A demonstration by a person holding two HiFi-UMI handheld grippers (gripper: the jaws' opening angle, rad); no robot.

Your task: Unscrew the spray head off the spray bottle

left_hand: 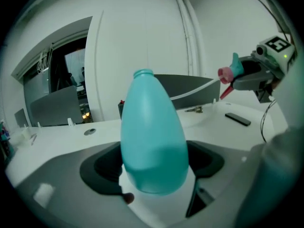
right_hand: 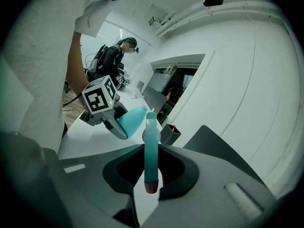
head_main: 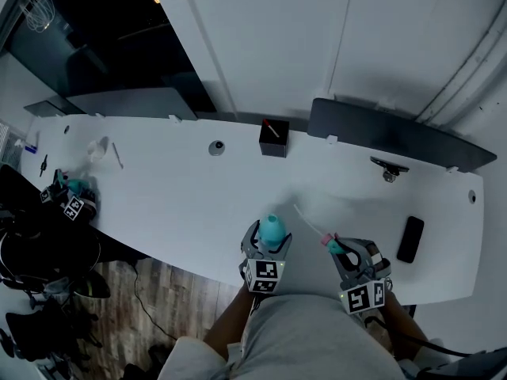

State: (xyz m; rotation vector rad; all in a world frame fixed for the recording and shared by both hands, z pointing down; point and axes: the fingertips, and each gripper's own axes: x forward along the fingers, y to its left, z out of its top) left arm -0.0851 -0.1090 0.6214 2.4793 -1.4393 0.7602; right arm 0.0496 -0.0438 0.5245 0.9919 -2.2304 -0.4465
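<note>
Nearest the person, at the front edge of the long white table (head_main: 174, 204), the left gripper (head_main: 269, 241) clamps the belly of the teal plastic spray bottle (head_main: 272, 229), whose threaded neck stands open and uncapped. Just to its right, apart from the bottle, the right gripper (head_main: 342, 253) is closed on the teal spray head with a pink nozzle (head_main: 333, 245). The head's thin white dip tube (head_main: 307, 218) slants away over the tabletop. Farther right lies a flat black rectangular slab (head_main: 411, 238). Beyond, mid-table, sit a small grey round disc (head_main: 216, 147) and a black open-topped box (head_main: 273, 138). A dark grey panel (head_main: 396, 137) lies along the far wall, and another marker-cubed gripper (head_main: 71, 200) rests at the far left.
</note>
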